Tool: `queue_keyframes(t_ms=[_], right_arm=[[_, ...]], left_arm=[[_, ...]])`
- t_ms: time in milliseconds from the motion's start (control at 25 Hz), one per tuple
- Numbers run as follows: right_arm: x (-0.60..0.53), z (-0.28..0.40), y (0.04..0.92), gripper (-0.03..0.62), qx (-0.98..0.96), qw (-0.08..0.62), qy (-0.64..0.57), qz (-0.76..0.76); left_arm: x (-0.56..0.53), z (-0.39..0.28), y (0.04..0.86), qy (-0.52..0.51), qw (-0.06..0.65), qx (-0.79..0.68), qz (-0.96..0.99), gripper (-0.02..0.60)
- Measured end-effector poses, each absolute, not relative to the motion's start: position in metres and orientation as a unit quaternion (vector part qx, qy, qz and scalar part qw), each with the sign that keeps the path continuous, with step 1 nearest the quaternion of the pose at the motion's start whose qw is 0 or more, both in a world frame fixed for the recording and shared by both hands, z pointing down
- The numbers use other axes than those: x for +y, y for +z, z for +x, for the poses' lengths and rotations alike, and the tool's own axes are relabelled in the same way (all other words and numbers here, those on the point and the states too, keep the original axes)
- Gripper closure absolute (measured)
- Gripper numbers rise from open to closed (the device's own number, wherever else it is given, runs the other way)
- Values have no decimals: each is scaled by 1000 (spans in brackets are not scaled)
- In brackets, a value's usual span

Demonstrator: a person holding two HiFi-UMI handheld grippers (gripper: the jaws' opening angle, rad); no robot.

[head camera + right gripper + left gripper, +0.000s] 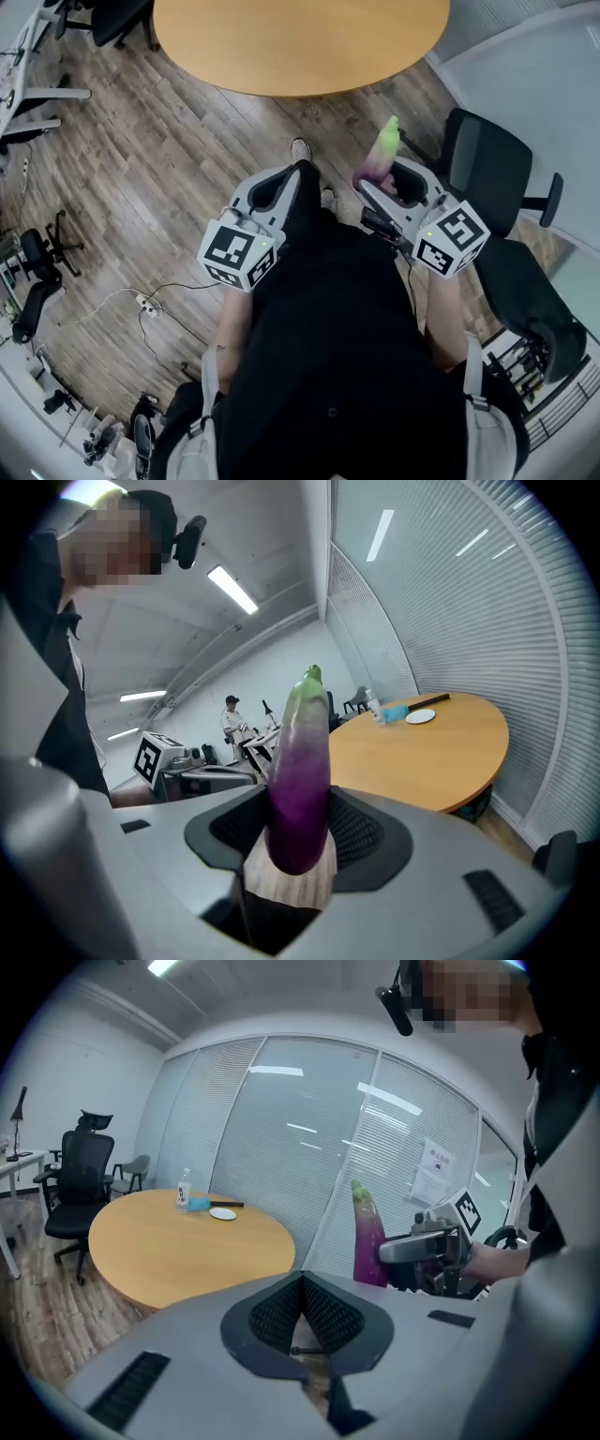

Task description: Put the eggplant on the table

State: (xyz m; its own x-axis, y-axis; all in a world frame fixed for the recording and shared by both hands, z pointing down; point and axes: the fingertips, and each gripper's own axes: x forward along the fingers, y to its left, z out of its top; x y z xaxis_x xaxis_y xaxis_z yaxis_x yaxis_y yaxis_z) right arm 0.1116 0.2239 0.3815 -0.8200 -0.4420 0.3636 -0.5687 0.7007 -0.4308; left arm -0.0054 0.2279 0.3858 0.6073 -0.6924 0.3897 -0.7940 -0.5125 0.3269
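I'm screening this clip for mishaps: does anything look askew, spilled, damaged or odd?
Nothing stands out. The eggplant stands roughly upright in the right gripper, green tip up, short of the table; nothing there looks spilled or damaged.

black office chair (483, 167), white plate (223, 1214)

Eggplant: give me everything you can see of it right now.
The eggplant is long and slim, glossy deep purple on its lower part, fading through pale lilac to a green tip. It stands nearly upright, tip up, with its purple lower end clamped between the dark ribbed pads of the right tongs. Nothing else touches it. In the head view it hangs over the wood floor, short of the round table.
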Motion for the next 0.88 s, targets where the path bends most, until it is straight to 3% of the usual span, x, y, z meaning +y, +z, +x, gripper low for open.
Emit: queue_keyframes(t_ms=[880], right_arm=[[58, 69, 356, 384, -888, 135, 232, 374]], left_arm=[[36, -41, 377, 103, 235, -340, 905, 571]])
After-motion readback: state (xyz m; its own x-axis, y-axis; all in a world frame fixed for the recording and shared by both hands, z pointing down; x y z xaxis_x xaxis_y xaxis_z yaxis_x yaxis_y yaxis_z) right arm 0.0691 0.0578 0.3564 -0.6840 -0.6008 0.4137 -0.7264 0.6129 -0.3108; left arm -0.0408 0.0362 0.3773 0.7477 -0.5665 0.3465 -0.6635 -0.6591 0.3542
